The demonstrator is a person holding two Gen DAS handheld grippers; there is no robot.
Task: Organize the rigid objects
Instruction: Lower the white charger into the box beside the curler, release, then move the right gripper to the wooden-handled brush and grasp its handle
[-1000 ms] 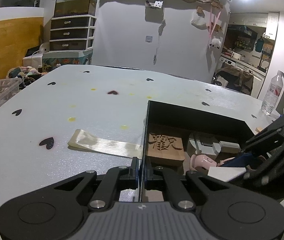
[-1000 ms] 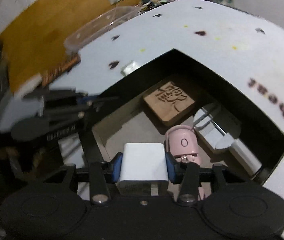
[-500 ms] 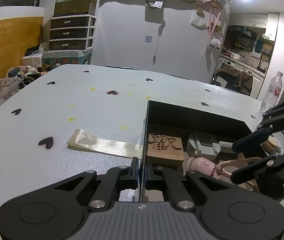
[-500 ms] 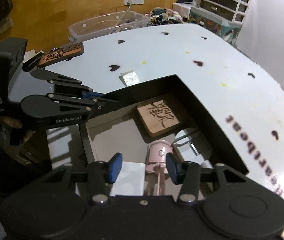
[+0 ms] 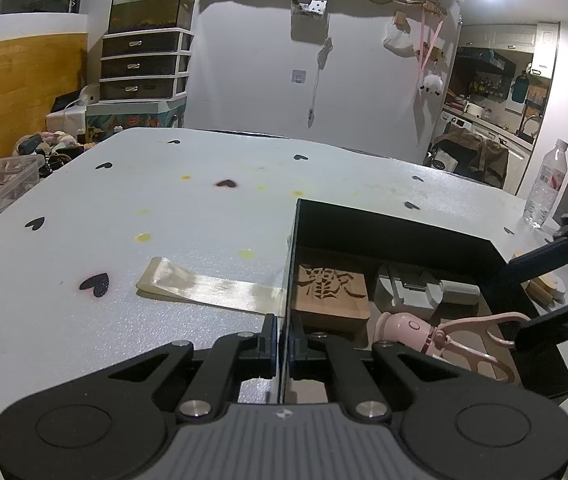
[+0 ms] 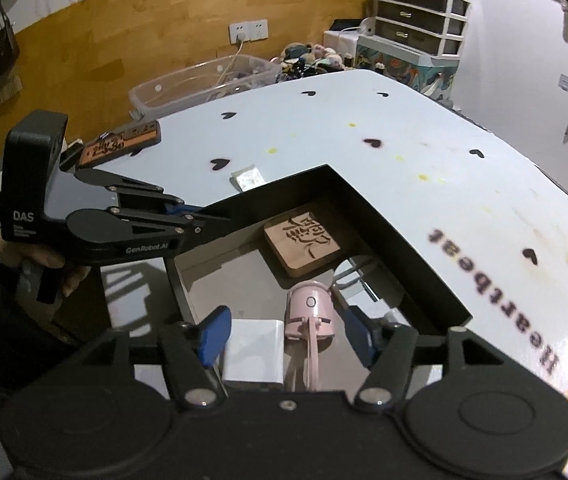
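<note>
A black open box [image 5: 396, 220] sits on the white table. Inside lie a carved wooden block [image 5: 330, 290], a grey device [image 5: 408, 290] and a pink handheld fan [image 5: 404, 328]. My left gripper [image 5: 283, 334] is shut on the box's left wall and also shows in the right wrist view [image 6: 200, 218]. My right gripper [image 6: 286, 332] hovers above the box's near end, its jaws opening. Below them a white block [image 6: 254, 350] rests on the box floor beside the pink fan [image 6: 310, 312], touched by neither pad. The right gripper's fingers [image 5: 540, 260] enter the left wrist view at the right.
A strip of clear tape [image 5: 208, 288] lies left of the box. A water bottle [image 5: 546, 184] stands at the table's far right edge. A wooden plaque [image 6: 120, 148] and a small foil packet [image 6: 248, 178] lie on the table. A clear plastic bin [image 6: 200, 80] sits beyond it.
My right gripper has let go of the white block, which now lies in the box. It has risen and drawn back with its jaws wider. The left gripper has kept still.
</note>
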